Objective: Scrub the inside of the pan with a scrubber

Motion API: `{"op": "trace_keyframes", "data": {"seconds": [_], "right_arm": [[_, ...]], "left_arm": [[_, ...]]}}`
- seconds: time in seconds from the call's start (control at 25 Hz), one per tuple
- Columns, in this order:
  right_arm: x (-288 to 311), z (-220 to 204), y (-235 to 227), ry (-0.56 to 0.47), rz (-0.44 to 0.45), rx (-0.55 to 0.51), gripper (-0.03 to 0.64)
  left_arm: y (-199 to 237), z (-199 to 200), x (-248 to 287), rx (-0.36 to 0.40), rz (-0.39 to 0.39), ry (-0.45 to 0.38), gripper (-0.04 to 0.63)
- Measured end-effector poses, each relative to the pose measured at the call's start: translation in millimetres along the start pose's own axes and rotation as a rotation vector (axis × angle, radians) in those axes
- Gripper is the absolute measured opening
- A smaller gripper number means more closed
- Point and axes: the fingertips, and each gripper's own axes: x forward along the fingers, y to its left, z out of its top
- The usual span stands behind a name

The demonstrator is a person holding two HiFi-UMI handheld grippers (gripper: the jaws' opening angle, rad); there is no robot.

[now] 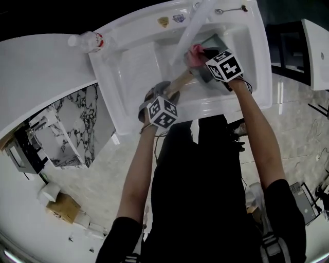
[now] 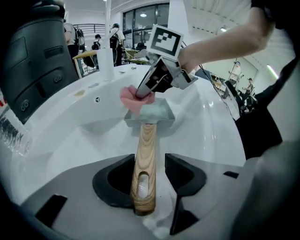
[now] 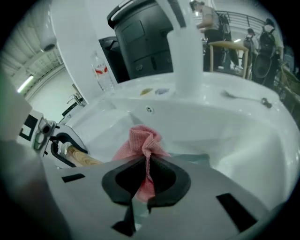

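Head view: a white sink (image 1: pixel 123 67) sits in a white tabletop (image 1: pixel 36 72). A pan (image 1: pixel 213 41) lies down in the sink, under the white tap (image 1: pixel 193 28). The pan has a wood handle (image 1: pixel 180 82) that points back at the person. The left hand-held gripper (image 1: pixel 160 92) is at the end of the handle. In the left gripper view the handle lies between its two jaws. The handle touches one jaw, and there is a small gap at the other jaw, so the jaws are apart and do not squeeze it. The right hand-held gripper (image 1: pixel 201 60) is over the pan. In the right gripper view its jaws are pinched tight on a pink scrubber (image 1: pixel 194 51), which is a bit of cloth. The cloth bunches up past the jaw tips. In the left gripper view the scrubber is at one far corner of the pan, by the rim. I cannot tell if it touches the pan. A clear bottle (image 1: pixel 87 40) stands on the tabletop just beside the sink. A spoon (image 1: pixel 231 10) lies on the back rim of the sink.
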Motion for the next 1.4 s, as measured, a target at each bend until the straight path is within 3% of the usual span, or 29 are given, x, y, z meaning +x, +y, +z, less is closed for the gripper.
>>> {"op": "trace_keyframes", "data": {"seconds": [0.28, 0.48, 0.84, 1.0, 1.16, 1.28, 1.4], "right_arm": [[-94, 18, -14, -0.222, -0.172, 0.097, 0.037], [-160, 29, 7, -0.363, -0.227, 0.129, 0.037], [-276, 41, 41, -0.603, -0.278, 0.051, 0.035], [-323, 27, 56, -0.706, -0.278, 0.069, 0.036], [-365, 14, 74, -0.810, -0.263, 0.102, 0.037], [-394, -1, 93, -0.860, -0.240, 0.086, 0.035], [-416, -21, 113, -0.847, -0.254, 0.029, 0.034]], "left_arm": [[9, 5, -6, -0.079, -0.061, -0.101, 0.226], [17, 4, -23, -0.117, -0.065, -0.166, 0.244], [21, 50, -112, -0.014, 0.043, -0.377, 0.242], [9, 86, -174, -0.010, 0.106, -0.527, 0.181], [-8, 114, -223, -0.050, 0.151, -0.689, 0.059], [-37, 134, -251, -0.075, 0.151, -0.781, 0.046], [-73, 149, -270, -0.093, 0.145, -0.845, 0.046]]}}
